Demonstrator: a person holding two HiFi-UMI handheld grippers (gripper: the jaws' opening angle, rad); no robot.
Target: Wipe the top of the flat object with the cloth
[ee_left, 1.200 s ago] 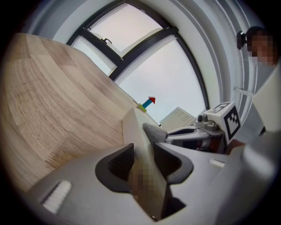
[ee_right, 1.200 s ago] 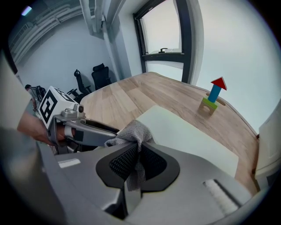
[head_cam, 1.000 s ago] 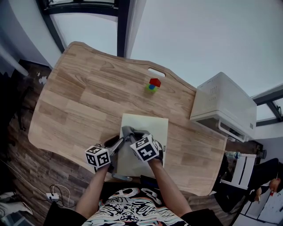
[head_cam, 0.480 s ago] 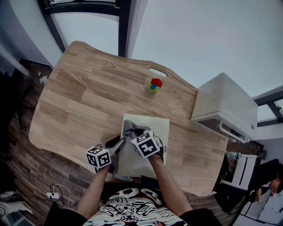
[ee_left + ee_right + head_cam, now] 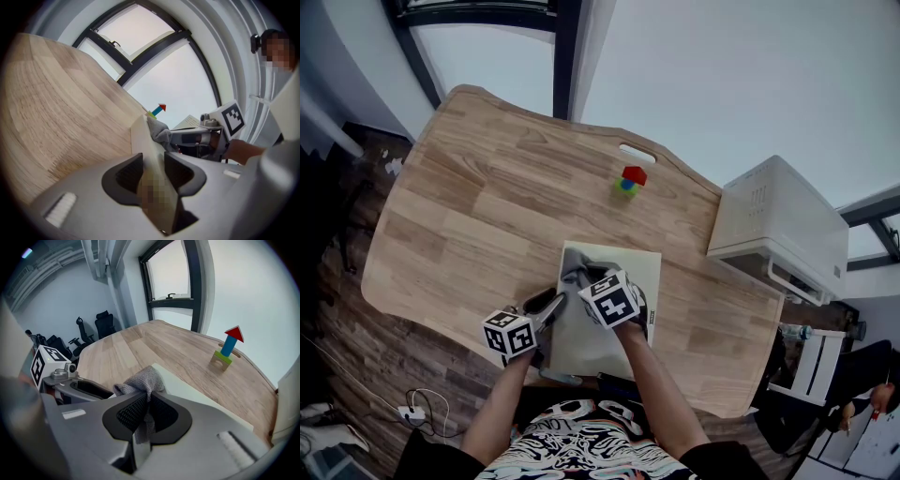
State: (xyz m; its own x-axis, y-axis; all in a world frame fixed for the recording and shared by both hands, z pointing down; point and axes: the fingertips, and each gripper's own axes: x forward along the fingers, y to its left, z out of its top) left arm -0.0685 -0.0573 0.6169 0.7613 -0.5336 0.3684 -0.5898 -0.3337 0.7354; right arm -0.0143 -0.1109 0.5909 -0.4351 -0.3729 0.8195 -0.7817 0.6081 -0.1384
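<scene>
While the flat board [image 5: 630, 272] lies near the desk's [image 5: 469, 216] front edge, the grey cloth [image 5: 575, 265] sits on its far-left corner, pinched in the right tool [image 5: 584, 279]. The left tool [image 5: 551, 307] clamps the board's left edge. Wiping seems under way; how much of the top is done cannot be told.

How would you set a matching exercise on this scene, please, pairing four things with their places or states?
Things:
1. cloth
2. flat board
3. block tower
4. white appliance

Places or states:
A. gripped at its edge by the left gripper
B. at the right side of the table
C. pinched in the right gripper
D. standing alone beyond the board

Pairs: 1-C, 2-A, 3-D, 4-B.
</scene>
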